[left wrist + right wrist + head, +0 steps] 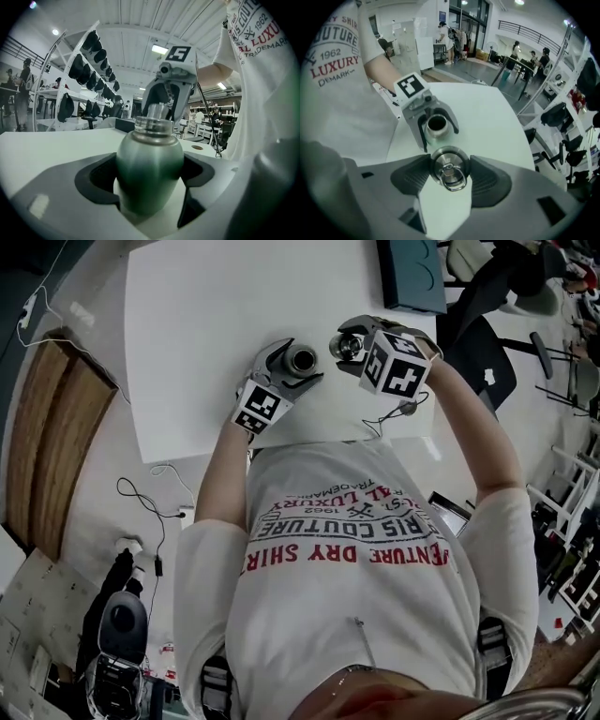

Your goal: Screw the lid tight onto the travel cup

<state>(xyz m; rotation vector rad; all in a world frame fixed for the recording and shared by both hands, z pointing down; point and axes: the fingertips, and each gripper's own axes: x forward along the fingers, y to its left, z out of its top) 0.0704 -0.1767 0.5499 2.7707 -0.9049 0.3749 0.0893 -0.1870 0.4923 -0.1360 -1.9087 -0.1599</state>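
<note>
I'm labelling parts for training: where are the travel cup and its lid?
travel cup [149, 173], left gripper view, on its metal body.
lid [449, 167], right gripper view, on its top by the ring.

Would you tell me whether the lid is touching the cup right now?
Apart. The head view shows a strip of bare table between the lid, clamped in the right gripper, and the cup, whose mouth is open.

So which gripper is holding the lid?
The right gripper, jaws clamped on the ringed steel lid; the left gripper holds the open travel cup.
</note>
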